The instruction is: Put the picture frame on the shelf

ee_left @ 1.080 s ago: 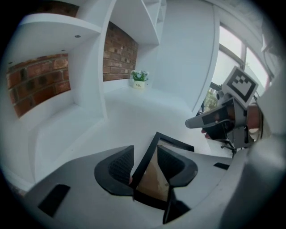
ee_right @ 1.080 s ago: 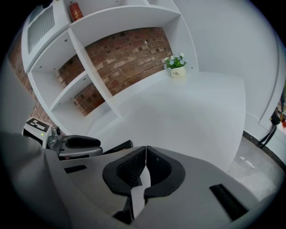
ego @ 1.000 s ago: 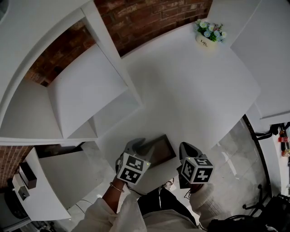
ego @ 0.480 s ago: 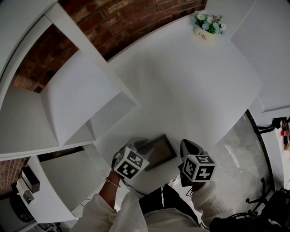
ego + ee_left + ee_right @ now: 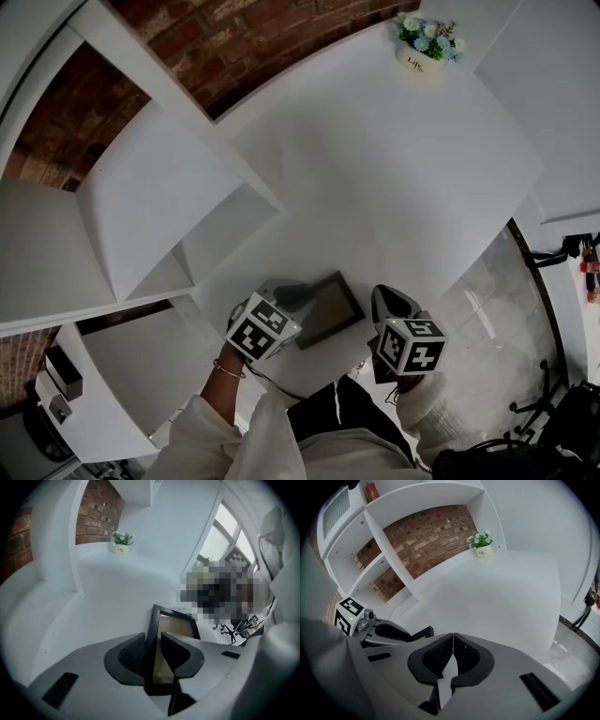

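A dark picture frame (image 5: 330, 309) lies on the white table (image 5: 394, 178) near its front edge. My left gripper (image 5: 281, 296) is at the frame's left side. In the left gripper view its jaws have just been closing and its pads grip the frame's (image 5: 176, 620) left bar, so the left gripper (image 5: 157, 641) is shut on it. To the right of the frame, my right gripper (image 5: 383, 300) is apart from it. In the right gripper view the right gripper (image 5: 453, 638) is shut with nothing between its pads, and the left gripper (image 5: 391, 632) and a frame corner (image 5: 423, 632) show at the left.
White shelf compartments (image 5: 159, 206) backed by brick stand left of the table. A small flower pot (image 5: 422, 45) sits at the table's far corner. A dark small object (image 5: 58, 364) rests on a lower shelf at the left. Floor and a chair base show at the right.
My left gripper has tipped downward and sunk slightly at the frame's left side, its cube now lower in the picture. The right gripper has stayed put.
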Demonstrator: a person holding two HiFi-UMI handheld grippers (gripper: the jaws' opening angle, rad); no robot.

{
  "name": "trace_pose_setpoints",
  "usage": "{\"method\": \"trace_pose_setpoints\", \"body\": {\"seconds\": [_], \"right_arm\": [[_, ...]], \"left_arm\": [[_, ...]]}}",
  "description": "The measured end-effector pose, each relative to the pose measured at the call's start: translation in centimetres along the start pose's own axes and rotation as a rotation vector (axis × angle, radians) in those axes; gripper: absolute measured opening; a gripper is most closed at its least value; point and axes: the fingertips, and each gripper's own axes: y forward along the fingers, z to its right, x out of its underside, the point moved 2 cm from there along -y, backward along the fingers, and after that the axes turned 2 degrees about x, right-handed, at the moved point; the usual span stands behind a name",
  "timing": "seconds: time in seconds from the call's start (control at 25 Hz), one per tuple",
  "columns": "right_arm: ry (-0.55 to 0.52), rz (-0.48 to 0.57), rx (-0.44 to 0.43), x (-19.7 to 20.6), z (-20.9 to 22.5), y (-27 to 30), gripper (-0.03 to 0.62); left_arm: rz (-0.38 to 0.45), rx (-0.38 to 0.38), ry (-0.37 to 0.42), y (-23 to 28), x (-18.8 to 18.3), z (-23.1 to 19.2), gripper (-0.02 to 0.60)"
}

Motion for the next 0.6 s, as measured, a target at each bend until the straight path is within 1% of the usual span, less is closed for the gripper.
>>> {"method": "trace_pose_setpoints", "body": {"seconds": [0.08,0.16,0.24,0.4,0.6], "right_arm": [[-0.004,0.006,0.002,0.1,0.0,-0.2,0.025],[-0.005,0.011,0.007,0.2,0.0,-0.4,0.025],[-0.005,0.014,0.012,0.3,0.1,-0.7,0.025],[-0.002,0.033,0.019,0.1,0.3,-1.3,0.025],[-0.001,0.062,0.031,0.1,0.4,-2.5,0.025]], "left_arm": [[0.014,-0.006,0.000,-0.1,0.0,-0.2,0.097],[0.040,-0.002,-0.016,-0.3,-0.2,-0.2,0.077],[0.048,0.006,-0.031,-0.3,-0.3,0.1,0.071],[0.032,0.006,-0.036,-0.1,-0.3,0.8,0.066],[0.079,0.000,-0.095,-0.3,0.0,2.1,0.064]]}}
